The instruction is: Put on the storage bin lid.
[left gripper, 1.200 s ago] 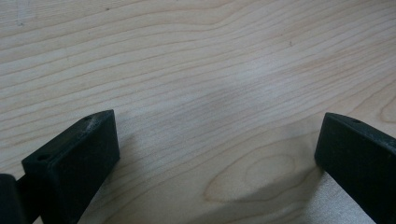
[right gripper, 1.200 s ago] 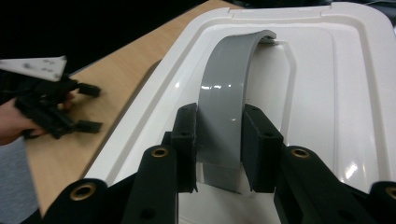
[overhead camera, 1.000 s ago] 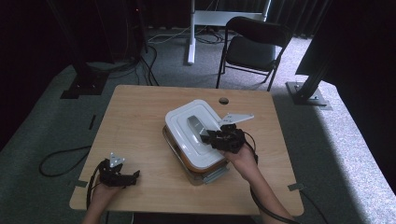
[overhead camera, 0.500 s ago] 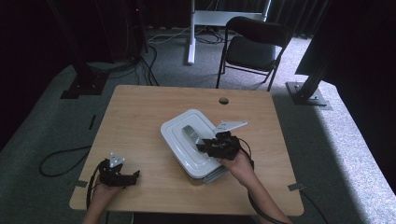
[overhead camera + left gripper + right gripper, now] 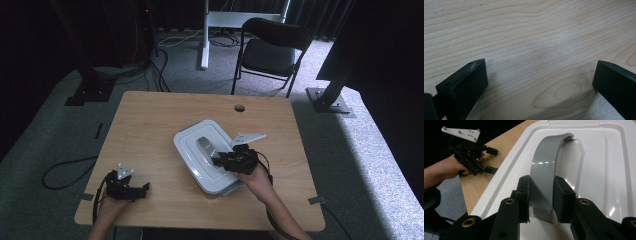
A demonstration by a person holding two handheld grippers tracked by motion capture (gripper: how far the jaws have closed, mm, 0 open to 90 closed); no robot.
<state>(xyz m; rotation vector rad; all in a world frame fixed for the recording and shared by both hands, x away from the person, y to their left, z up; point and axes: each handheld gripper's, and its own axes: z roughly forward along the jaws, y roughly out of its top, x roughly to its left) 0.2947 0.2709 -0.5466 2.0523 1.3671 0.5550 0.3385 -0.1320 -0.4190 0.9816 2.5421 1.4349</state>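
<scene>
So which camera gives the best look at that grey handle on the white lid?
The right gripper view: the grey handle arches up close, with the right gripper clamped on it. The high view shows it small on the white lid. The left gripper view shows bare table.

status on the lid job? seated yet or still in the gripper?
Done: the white lid covers the container on the table, apparently seated. In hand: the right gripper is clamped on the grey handle. Left: release the handle. The left gripper is open over bare wood.
</scene>
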